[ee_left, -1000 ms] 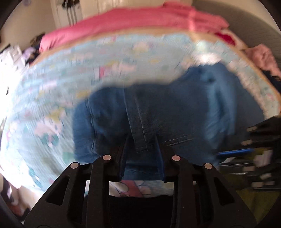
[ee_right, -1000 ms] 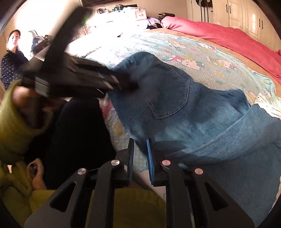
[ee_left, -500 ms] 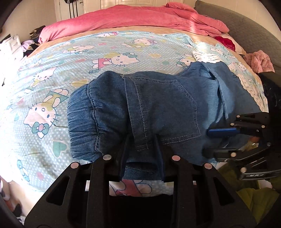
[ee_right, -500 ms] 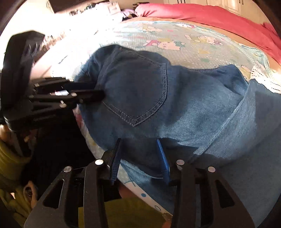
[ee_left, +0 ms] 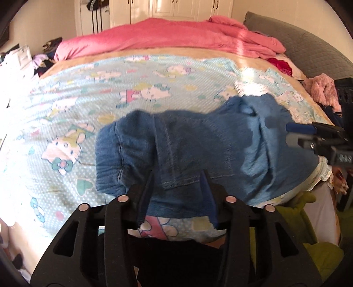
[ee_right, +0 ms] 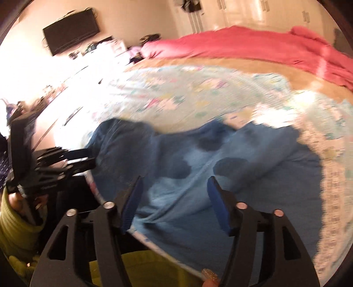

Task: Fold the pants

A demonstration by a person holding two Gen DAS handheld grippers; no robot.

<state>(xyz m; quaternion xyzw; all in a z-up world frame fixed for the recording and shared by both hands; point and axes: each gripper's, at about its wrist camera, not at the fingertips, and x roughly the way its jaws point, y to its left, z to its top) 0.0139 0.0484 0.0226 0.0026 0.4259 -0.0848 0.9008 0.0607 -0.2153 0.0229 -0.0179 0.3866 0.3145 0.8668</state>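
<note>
Blue denim pants (ee_left: 211,154) lie bunched near the front edge of the bed, one pair only, waistband end to the left. Versus half a second ago: the right claw (ee_right: 174,198) has opened wide and pulled back off the fabric, its blue pads (ee_right: 217,205) now spread above the pale leg section; before, it sat lower with denim between the pads. The left claw (ee_left: 177,187) has also loosened: the fingers stand apart on either side of the hem flap, not pinching it, though earlier they sat closer around that fold. Both views are motion-blurred. The pants have sagged flatter on the bed.

Surface: a light-blue cartoon-cat print bedsheet (ee_left: 92,114) with a lace trim on the right, over a tan band. One pink quilt (ee_left: 167,37) is heaped along the far side. One grey padded headboard (ee_left: 308,50) stands at right, white wardrobe doors (ee_left: 176,8) behind, and one black wall-mounted TV (ee_right: 70,33) shows in the right wrist view. Two claws, one in each yellow-green-sleeved hand.
</note>
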